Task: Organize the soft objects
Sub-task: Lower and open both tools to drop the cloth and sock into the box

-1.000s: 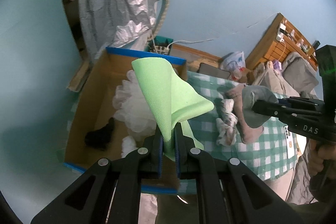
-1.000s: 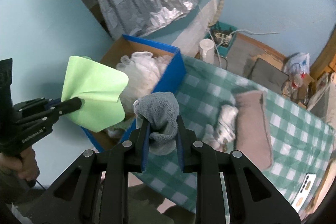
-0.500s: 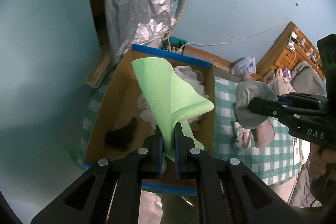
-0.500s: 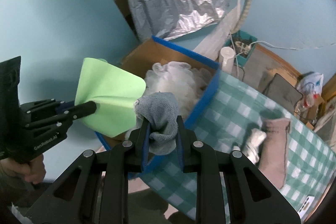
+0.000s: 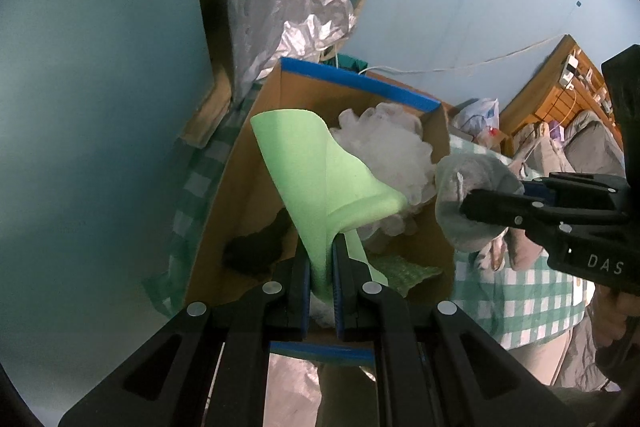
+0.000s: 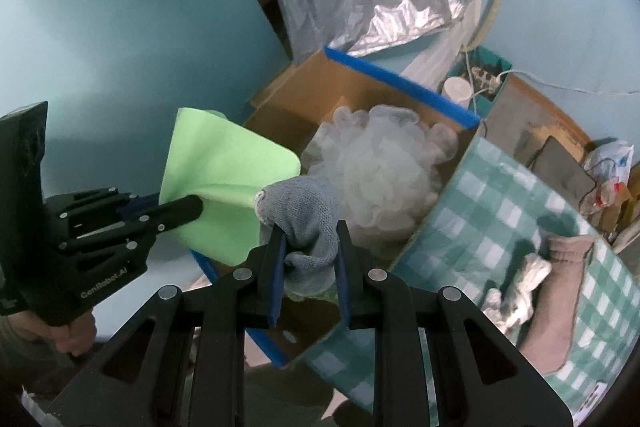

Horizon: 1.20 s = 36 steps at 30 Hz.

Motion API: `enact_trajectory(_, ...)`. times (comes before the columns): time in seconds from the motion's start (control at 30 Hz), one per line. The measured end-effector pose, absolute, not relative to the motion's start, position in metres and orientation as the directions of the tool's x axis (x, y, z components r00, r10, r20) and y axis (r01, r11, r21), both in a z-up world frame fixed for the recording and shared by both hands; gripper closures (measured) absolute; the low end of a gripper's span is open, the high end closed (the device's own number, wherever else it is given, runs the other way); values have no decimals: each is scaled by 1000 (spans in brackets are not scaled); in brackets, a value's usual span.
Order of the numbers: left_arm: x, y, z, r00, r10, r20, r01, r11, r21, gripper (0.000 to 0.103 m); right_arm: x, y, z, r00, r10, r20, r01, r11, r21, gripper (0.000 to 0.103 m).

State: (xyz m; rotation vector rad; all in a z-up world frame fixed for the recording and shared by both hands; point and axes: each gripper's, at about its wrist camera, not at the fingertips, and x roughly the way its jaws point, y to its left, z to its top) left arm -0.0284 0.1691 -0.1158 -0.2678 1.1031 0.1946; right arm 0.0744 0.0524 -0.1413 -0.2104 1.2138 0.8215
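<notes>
Both loads have swung over the box [image 5: 436,131]: left claw [image 5: 320,263] pinches the green cloth [image 5: 320,179], right claw [image 6: 310,259] clamps the grey sock [image 6: 308,211] (drop looks imminent).

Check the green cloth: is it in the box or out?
Out. The left gripper is shut on the green cloth, holding it above the cardboard box.

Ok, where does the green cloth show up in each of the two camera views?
Left wrist: green cloth stands at centre, clamped in the left gripper, over the cardboard box.
Right wrist: green cloth sits left of centre, left gripper pinching it.
Shared landmark: the white mesh puff in the box.
</notes>
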Motion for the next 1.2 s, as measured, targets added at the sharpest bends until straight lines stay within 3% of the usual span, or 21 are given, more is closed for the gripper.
enact_trajectory(0.47, -23, 179, -148, 368, 23, -930, -279, 956, -87, 94, 67, 72, -176, 56, 397, -916, -662, 702, 264, 83)
enact_trajectory(0.63, -22, 180, -154, 342, 28, -939, -287, 955, -76, 88, 69, 76, -181, 51, 382, -923, -661, 706, 255, 75)
enact_trajectory(0.8, -24, 179, -151, 346, 49, -937, -295, 954, -58, 72, 69, 75, -182, 62, 378, -924, -660, 710, 246, 68)
enact_trajectory(0.97, -24, 177, -148, 346, 64, -936, -293, 955, -43, 71, 70, 70, -179, 74, 381, -922, -658, 714, 242, 60)
enact_trajectory(1.03, -24, 176, -147, 346, 66, -936, -297, 954, -43, 71, 69, 68, -176, 85, 387, -918, -658, 714, 240, 50)
enact_trajectory(1.2, -25, 173, -142, 355, 66, -933, -305, 951, -48, 71, 70, 63, -169, 103, 391, -914, -658, 716, 232, 46)
